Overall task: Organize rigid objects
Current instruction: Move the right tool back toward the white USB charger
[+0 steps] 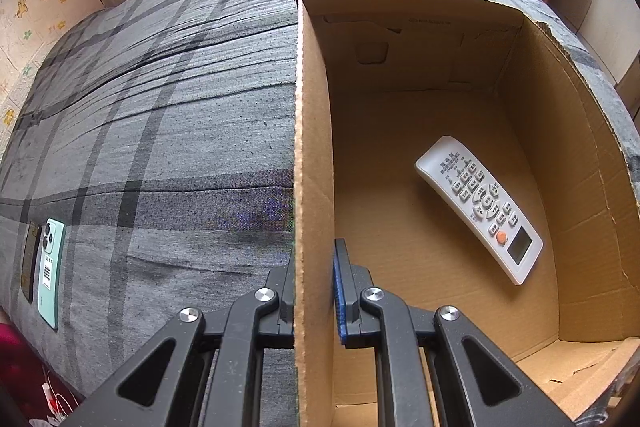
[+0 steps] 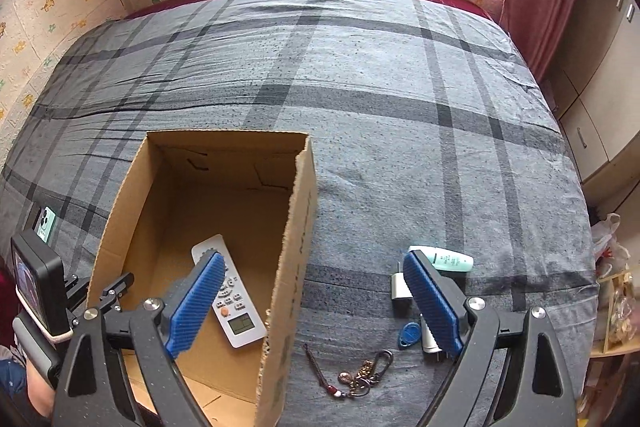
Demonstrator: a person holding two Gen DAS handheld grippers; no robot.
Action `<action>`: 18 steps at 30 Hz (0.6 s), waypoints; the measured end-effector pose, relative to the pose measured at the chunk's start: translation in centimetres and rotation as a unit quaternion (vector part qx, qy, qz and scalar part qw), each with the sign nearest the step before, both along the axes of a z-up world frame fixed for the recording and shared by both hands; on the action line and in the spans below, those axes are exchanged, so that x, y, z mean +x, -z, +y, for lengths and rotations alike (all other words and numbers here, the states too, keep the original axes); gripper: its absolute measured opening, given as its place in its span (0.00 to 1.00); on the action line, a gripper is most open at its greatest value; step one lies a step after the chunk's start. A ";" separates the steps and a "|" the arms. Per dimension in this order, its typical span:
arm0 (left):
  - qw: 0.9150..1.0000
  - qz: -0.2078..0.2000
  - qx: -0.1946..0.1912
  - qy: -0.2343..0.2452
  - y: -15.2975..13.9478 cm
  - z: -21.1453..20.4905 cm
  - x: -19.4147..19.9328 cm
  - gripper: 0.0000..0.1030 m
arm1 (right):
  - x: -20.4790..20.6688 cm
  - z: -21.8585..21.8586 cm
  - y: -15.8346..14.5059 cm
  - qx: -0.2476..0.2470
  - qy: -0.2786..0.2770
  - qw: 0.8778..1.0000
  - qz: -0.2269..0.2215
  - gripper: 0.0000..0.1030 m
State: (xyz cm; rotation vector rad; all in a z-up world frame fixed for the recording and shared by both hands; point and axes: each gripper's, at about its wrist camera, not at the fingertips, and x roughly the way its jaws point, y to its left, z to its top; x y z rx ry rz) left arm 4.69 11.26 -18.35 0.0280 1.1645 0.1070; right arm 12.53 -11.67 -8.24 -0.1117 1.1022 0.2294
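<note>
left gripper (image 1: pixel 314 291): clamped on cardboard box (image 1: pixel 316 147) left wall, likely steadying it | right gripper (image 2: pixel 316 301): jaws wide, empty, over box's right wall | remote (image 2: pixel 229 301): in box | keychain (image 2: pixel 362 375), blue tag (image 2: pixel 409 334), tube (image 2: pixel 450 259): bedspread (image 2: pixel 380 87) right of box, awaiting pickup

Box (image 1: pixel 316 187): matt brown corrugated cardboard, rough torn edges.
Remote (image 1: pixel 480 207): smooth white plastic.
Bedcover (image 2: pixel 400 107): matt grey checked cloth, creased.
Keychain (image 2: pixel 366 375): metal.
Pads (image 2: pixel 430 301): ribbed blue.
</note>
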 end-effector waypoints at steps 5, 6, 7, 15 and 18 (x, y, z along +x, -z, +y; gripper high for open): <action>1.000 0.001 0.002 0.001 0.0 0.0 0.0 0.13 | -0.3 -3.4 0.3 -0.013 0.022 1.000 0.001 0.91; 1.000 0.001 0.003 0.002 0.0 0.0 0.0 0.13 | -0.3 -4.1 0.4 -0.015 0.026 1.000 0.002 0.91; 1.000 0.000 0.003 0.001 0.0 0.0 0.0 0.13 | -0.4 -4.9 0.6 -0.017 0.030 0.999 0.004 0.91; 1.000 0.000 0.004 0.000 0.1 0.0 0.1 0.13 | -1.1 -10.2 3.3 -0.030 0.074 0.997 0.019 0.91; 1.000 0.000 0.003 0.000 0.1 0.1 0.1 0.13 | -1.4 -11.7 4.4 -0.042 0.088 0.995 0.020 0.91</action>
